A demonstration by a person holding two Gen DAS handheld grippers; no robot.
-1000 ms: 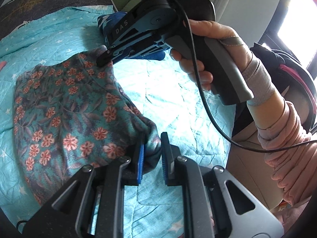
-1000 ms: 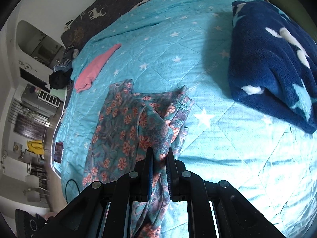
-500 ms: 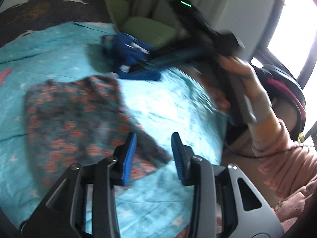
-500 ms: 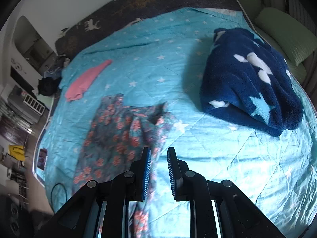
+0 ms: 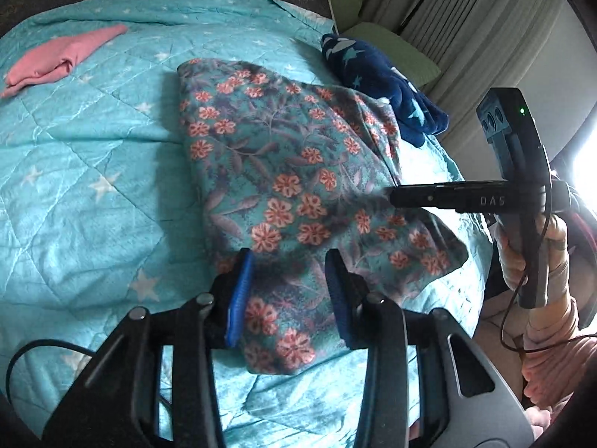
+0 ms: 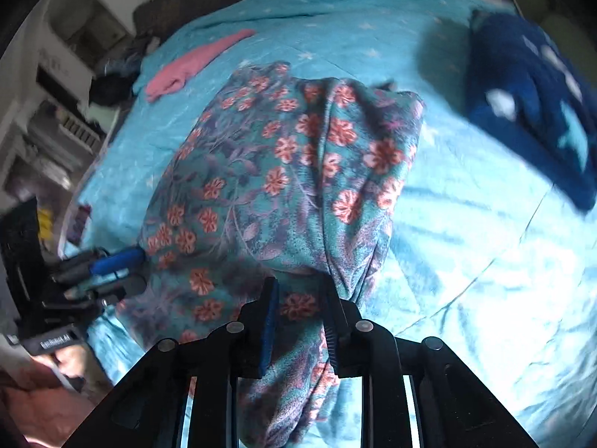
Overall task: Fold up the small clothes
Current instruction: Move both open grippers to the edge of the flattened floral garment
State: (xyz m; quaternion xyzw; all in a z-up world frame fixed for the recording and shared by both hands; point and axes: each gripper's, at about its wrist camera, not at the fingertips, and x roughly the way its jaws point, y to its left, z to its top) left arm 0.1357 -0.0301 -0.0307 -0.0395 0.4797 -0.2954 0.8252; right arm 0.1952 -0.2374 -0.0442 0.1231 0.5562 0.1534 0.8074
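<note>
A teal floral garment (image 5: pixel 283 171) with orange-pink flowers lies spread on the turquoise star quilt (image 5: pixel 82 156). My left gripper (image 5: pixel 289 295) is open, its jaws standing over the garment's near edge. My right gripper (image 6: pixel 298 317) is open with garment cloth between and below its jaws; the garment (image 6: pixel 283 171) shows rumpled with a long fold down its right side. In the left wrist view the right gripper (image 5: pixel 395 196) reaches in from the right over the cloth. The left gripper (image 6: pixel 123 272) shows at the left in the right wrist view.
A folded pink garment (image 5: pixel 59 59) lies far left on the quilt. A dark blue fleece with stars (image 5: pixel 380 82) sits at the far right near green pillows (image 5: pixel 388 48). The bed's right edge is close; furniture stands beyond the left side (image 6: pixel 48 119).
Both grippers let go of the floral garment and opened. The garment dropped flat onto the quilt. Both grippers have come back over its near edge.
</note>
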